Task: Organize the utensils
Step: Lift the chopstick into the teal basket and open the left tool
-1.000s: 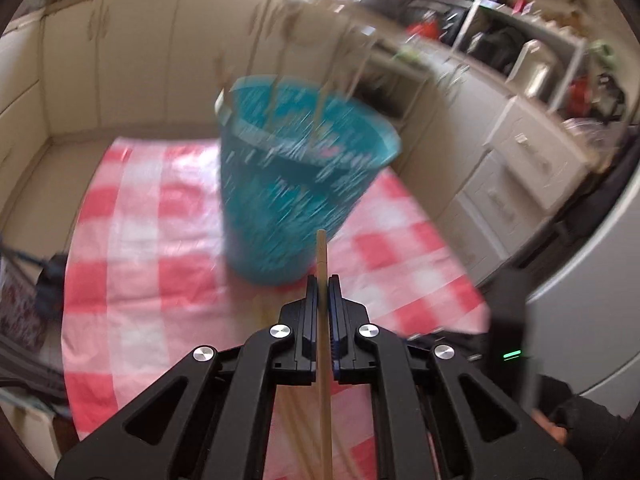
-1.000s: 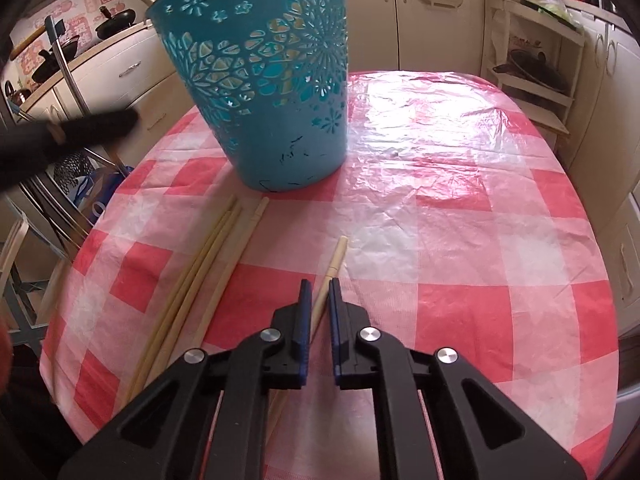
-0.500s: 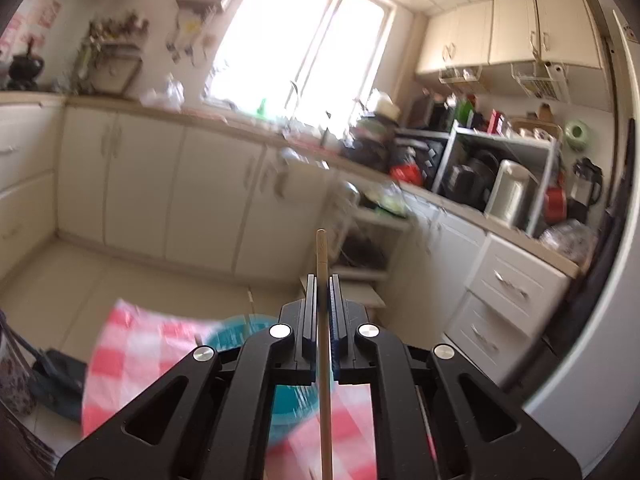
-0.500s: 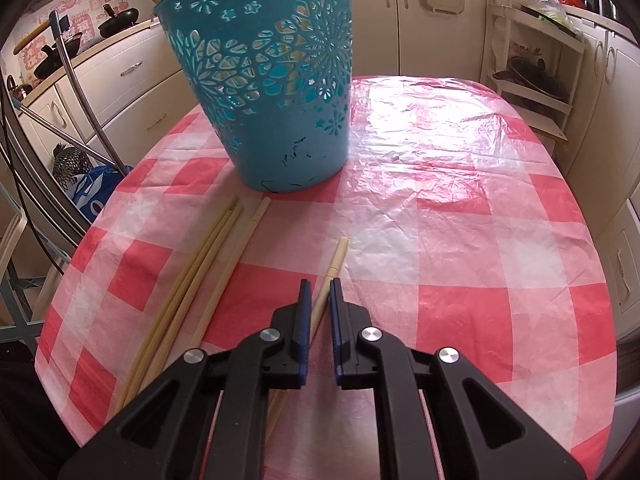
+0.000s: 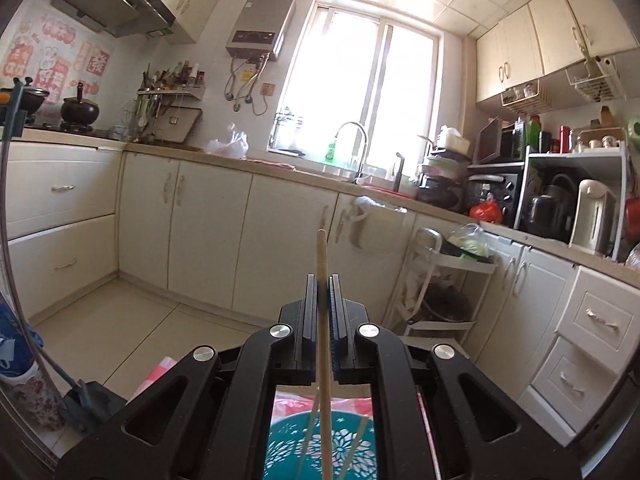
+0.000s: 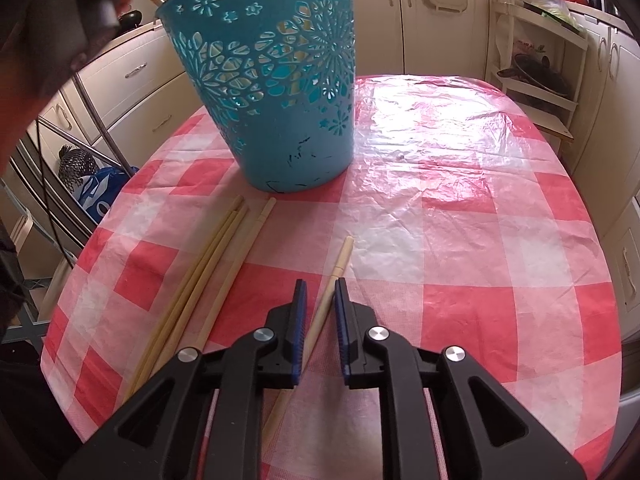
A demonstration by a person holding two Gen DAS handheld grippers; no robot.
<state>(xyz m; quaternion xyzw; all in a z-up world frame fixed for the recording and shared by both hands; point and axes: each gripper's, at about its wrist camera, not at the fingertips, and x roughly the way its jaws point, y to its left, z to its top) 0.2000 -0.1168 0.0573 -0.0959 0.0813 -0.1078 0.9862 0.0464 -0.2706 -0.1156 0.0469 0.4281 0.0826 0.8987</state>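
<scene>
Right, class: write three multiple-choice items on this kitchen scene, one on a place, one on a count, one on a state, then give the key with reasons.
1. Where does the teal basket stand?
A. on the checked tablecloth
B. on the floor
C. on the counter

2. How many chopsticks lie loose on the tablecloth?
A. two
B. five
C. nine

3. How is the left gripper?
A. wide open and empty
B. shut on a chopstick
C. shut on a spoon

Key:
1 A: its base rests on the red and white cloth.
2 B: four lie grouped at the left, and one lies between the right gripper's fingers, which have just been opening.
3 B: its fingers clamp the held chopstick.
</scene>
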